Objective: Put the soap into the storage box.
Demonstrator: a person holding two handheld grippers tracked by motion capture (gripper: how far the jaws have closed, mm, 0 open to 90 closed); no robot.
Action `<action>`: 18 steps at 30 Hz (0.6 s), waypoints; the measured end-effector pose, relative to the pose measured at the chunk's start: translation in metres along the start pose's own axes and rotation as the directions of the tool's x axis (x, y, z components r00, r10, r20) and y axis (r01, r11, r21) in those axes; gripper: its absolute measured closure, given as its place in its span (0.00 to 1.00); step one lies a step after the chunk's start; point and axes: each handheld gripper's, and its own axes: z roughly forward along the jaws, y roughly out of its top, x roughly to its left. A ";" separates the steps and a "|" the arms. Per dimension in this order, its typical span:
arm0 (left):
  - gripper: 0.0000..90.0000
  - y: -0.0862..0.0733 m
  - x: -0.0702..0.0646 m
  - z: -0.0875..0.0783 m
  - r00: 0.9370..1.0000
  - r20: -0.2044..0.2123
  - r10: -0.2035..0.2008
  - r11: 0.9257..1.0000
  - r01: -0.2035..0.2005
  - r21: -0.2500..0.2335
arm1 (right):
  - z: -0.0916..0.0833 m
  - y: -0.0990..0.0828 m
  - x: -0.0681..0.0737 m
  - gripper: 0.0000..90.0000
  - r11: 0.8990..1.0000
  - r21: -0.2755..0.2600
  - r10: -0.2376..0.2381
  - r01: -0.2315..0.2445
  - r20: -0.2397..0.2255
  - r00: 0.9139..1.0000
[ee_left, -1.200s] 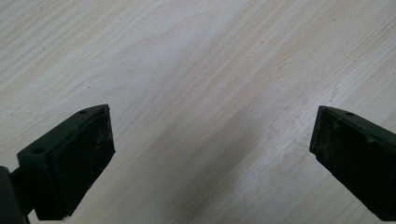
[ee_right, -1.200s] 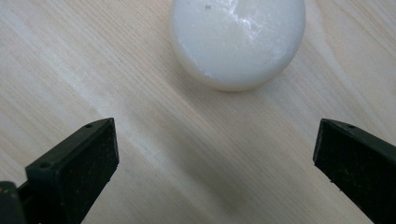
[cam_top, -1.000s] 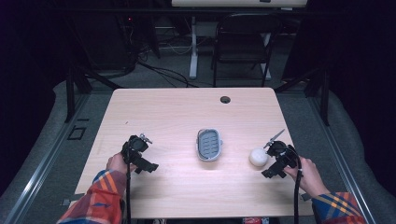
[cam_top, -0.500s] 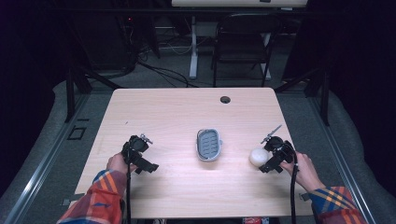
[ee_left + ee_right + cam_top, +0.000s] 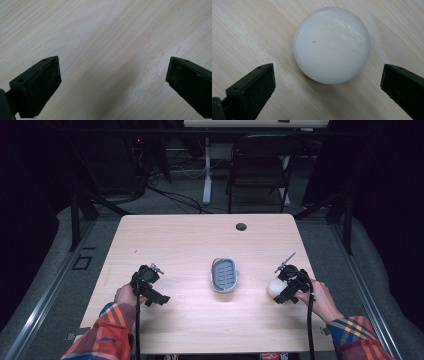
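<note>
Since the earlier frames: right gripper [image 5: 278,289] drawn in leftward and nearer to the white round soap [image 5: 275,286], now pressed up just beside it at the right side of the table [image 5: 180,235]; right hand [image 5: 319,299] shifted inward along with it; left gripper [image 5: 151,287] and left hand [image 5: 128,295] unmoved at the near left; soap itself in the same spot as before.

Right gripper [image 5: 328,82]: jaws spread wide, gripping nothing; in the right gripper view, white round soap [image 5: 332,45] lying on the bare wood just beyond and between the two black pads [image 5: 254,87], touching neither. Left gripper [image 5: 113,82]: jaws likewise wide apart, nothing between them but pale wood grain.

No brand, label or readable writing anywhere; soap surface plain, matte, with one tiny dark speck.

Round about: grey oval soap dish [image 5: 224,274] with a slotted floor at the middle of the table, well apart from both grippers, to the left of the soap; small dark round grommet [image 5: 241,226] near the far edge; thin metal rod [image 5: 286,262] sticking up and away from the top of the right gripper; black cables [image 5: 310,320] trailing back toward the near edge; plaid sleeves [image 5: 107,332] at the bottom of the high view; dark chair [image 5: 260,165] and a white table leg [image 5: 206,170] on the floor beyond the far edge. Clear wood between soap and dish.
</note>
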 end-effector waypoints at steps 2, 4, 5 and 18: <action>0.00 0.000 0.000 0.000 1.000 -0.001 0.000 1.000 0.000 0.000 | 0.000 0.003 0.000 0.00 1.000 0.015 -0.021 0.020 0.013 1.000; 0.00 0.000 0.000 0.000 1.000 -0.002 0.000 1.000 0.000 -0.001 | 0.000 0.004 0.001 0.00 0.999 0.022 -0.031 0.030 0.019 0.999; 0.00 0.000 0.000 0.000 1.000 -0.002 0.000 1.000 0.000 -0.001 | 0.001 0.004 0.002 0.00 0.999 0.020 -0.031 0.031 0.019 0.999; 0.00 0.000 0.000 0.000 1.000 0.000 0.002 1.000 -0.002 0.003 | 0.004 0.013 0.003 0.00 0.997 0.027 -0.068 0.068 0.034 0.997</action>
